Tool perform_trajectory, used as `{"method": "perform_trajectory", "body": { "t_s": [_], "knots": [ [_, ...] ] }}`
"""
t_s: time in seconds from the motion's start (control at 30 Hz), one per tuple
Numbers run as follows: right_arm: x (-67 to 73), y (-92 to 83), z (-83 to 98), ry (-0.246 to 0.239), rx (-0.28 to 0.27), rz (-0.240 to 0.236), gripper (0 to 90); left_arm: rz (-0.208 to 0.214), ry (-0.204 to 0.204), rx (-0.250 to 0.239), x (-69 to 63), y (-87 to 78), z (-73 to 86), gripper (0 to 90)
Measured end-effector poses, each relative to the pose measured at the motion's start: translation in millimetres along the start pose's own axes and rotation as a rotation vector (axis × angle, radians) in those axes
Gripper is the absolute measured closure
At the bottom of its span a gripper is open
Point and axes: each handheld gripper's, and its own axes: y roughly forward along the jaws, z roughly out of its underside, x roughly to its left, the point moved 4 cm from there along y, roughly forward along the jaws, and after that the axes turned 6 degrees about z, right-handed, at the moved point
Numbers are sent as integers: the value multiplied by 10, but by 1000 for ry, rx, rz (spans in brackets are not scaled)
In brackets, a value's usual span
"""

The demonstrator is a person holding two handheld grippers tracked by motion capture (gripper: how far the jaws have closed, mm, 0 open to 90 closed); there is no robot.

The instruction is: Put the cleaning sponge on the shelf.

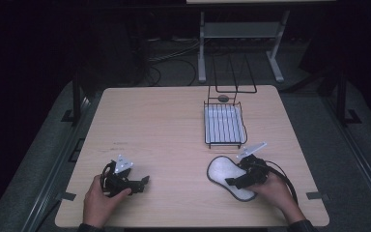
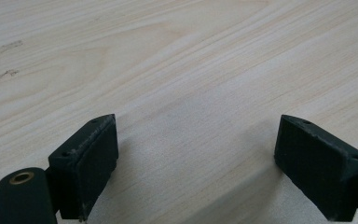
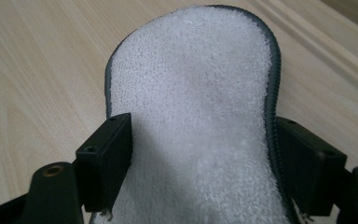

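Between the two black jaws of the right gripper [image 3: 200,163] lies a white, fluffy, foot-shaped insole with a dark grey stitched edge [image 3: 191,107]. In the right gripper view the jaws stand at both sides of its narrow middle part. The one on the right of that view touches the grey edge and the other meets the white pile, but I cannot tell if they really press it. The jaws are wide, so I take the insole as framed, not clamped.

The insole lies flat on the light wooden table [image 1: 164,121], just in front of the near end of a black wire rack with a white tray [image 1: 224,125]. The left gripper [image 1: 142,182] rests on the table well to the left of the rack, with its jaws wide apart and nothing between them.

Behind the rack, beyond the far edge of the table, the room is dark, with a white metal frame [image 1: 241,34] and cables on the floor.

The high view gives the whole insole, the rack and both hands. The right gripper view gives the texture and the stitching of the insole. The left gripper view [image 2: 196,158] gives the bare wood grain.
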Motion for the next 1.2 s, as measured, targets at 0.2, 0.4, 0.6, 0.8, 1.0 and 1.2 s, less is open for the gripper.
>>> {"method": "perform_trajectory", "body": {
  "t_s": [0.2, 0.4, 0.6, 0.8, 1.0, 1.2],
  "knots": [
    [28, -31, -11, -34, -7, 30, 265, 0, -2, -1, -1, 1, -1, 127],
    [21, -96, -25, -34, -33, 42, 344, 0, -2, -1, -1, 1, -1, 127],
    [-21, -178, -36, -17, -72, 41, 473, 0, -1, -1, -1, 1, -1, 127],
    [-56, -238, -37, 7, -96, 24, 556, 0, -2, -2, -1, 1, -1, 127],
    [-68, -288, -40, 20, -121, 5, 611, 0, -2, -1, -1, 1, -1, 128],
    [-82, -359, -49, 46, -154, -33, 688, 0, -2, -2, -1, 1, -1, 127]
  ]
}}
